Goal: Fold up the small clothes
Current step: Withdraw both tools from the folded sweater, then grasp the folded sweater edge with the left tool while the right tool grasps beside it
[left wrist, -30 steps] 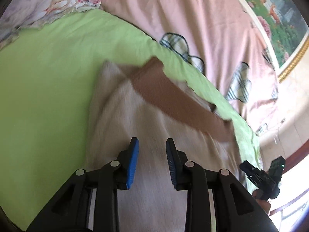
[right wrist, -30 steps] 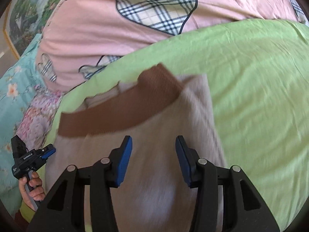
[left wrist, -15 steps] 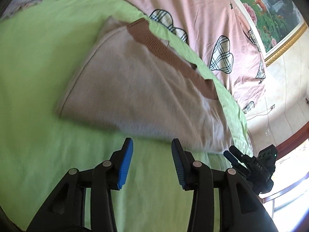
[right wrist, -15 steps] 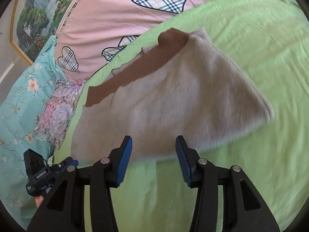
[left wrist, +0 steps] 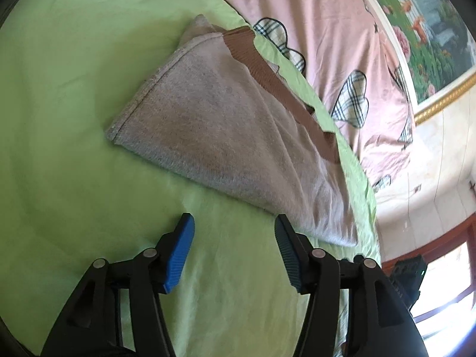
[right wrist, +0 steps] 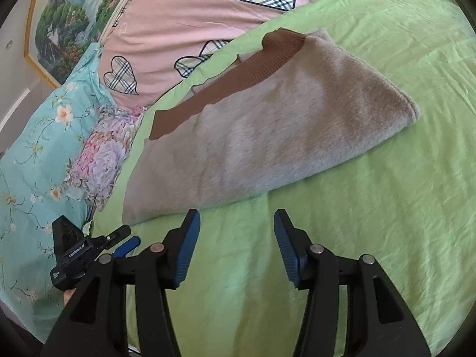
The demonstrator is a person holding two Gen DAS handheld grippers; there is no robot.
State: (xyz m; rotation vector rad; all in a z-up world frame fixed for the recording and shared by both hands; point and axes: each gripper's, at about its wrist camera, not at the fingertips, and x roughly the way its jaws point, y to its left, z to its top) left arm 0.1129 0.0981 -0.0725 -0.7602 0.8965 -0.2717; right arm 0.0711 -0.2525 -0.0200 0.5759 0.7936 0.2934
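A folded beige garment [left wrist: 226, 125] [right wrist: 267, 136] with a brown ribbed band [left wrist: 276, 86] [right wrist: 238, 86] lies flat on the green sheet [left wrist: 74, 148] [right wrist: 372, 208]. My left gripper [left wrist: 233, 223] hovers just short of the garment's near edge, its jaws opening with only sheet between them. Near that same fold edge my right gripper [right wrist: 236, 218] sits apart from the cloth, jaws opening and holding nothing. The left gripper also shows at the lower left of the right wrist view [right wrist: 119, 238].
A pink quilt with plaid hearts [left wrist: 342, 44] [right wrist: 193, 15] lies behind the garment. A floral turquoise pillow [right wrist: 35, 148] sits at the left. A framed picture [left wrist: 431, 29] hangs on the wall, and a window [left wrist: 446, 282] is at the right.
Both grippers have pulled back from over the garment to the bare sheet in front of it. The left jaws have widened clearly, the right jaws slightly.
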